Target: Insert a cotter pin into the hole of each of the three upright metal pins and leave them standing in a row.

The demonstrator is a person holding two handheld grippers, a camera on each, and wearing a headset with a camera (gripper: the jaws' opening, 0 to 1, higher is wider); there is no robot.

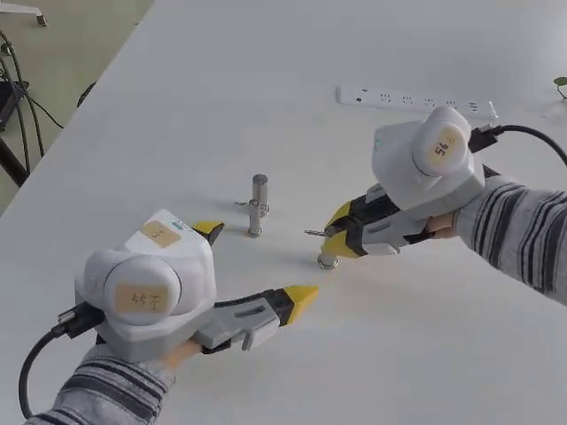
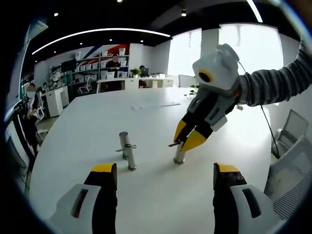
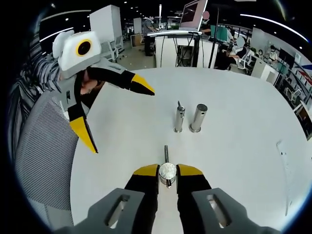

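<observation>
On the table [image 1: 266,88], right tongs [image 1: 331,235] clamped on thin silver cotter pin [image 1: 314,233], left tongs [image 1: 261,263] apart

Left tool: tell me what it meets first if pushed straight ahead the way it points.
Most likely the short upright metal pin under the right tool, which holds a thin cotter pin at its top. The other two silver pins stand left of that line; depth is uncertain.

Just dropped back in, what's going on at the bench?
The right gripper pinches a cotter pin at the top of the nearest metal pin; whether it is through the hole is unclear. The middle pin carries a second cotter pin, and the far pin looks bare. The left gripper hangs open, holding nothing.
</observation>
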